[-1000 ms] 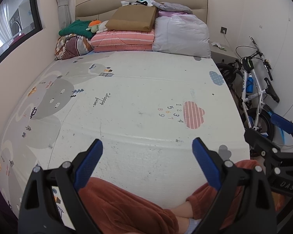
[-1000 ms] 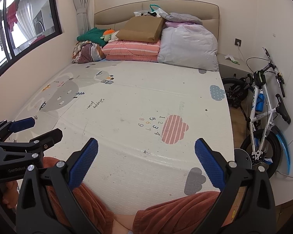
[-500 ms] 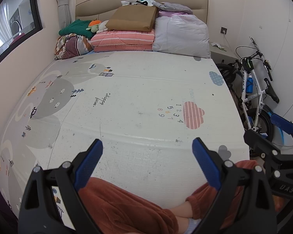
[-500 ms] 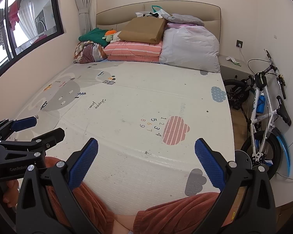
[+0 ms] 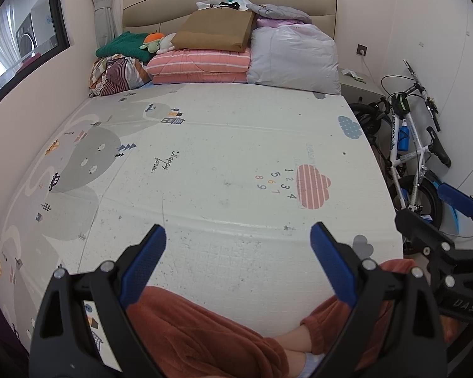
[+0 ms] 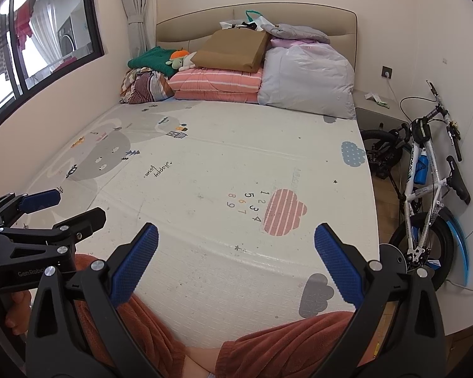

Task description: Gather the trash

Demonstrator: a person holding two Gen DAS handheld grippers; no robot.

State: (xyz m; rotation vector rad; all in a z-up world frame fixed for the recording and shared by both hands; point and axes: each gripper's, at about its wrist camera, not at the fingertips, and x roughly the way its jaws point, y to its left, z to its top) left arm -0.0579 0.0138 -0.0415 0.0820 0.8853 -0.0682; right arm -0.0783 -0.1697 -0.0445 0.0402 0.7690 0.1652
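Plainly, from the left wrist view, the left gripper (image 5: 238, 245) hangs low over the near end of the play mat (image 5: 224, 157) with its blue fingers (image 5: 145, 261) wide apart and nothing between them. No trash shows on the mat; only small dark specks dot it, too small to tell. The likeliest pieces are scraps on the nightstand (image 5: 358, 78), far ahead and to the right, beyond the bicycle (image 5: 410, 145).

From the right wrist view, the right gripper (image 6: 236, 252) is likewise spread and empty, with the left gripper (image 6: 41, 220) beside it. The scraps (image 6: 375, 99) lie ahead-right, so the right arm seems nearer. Compared with a second ago, the right view sits slightly lower and closer; the left barely differs.
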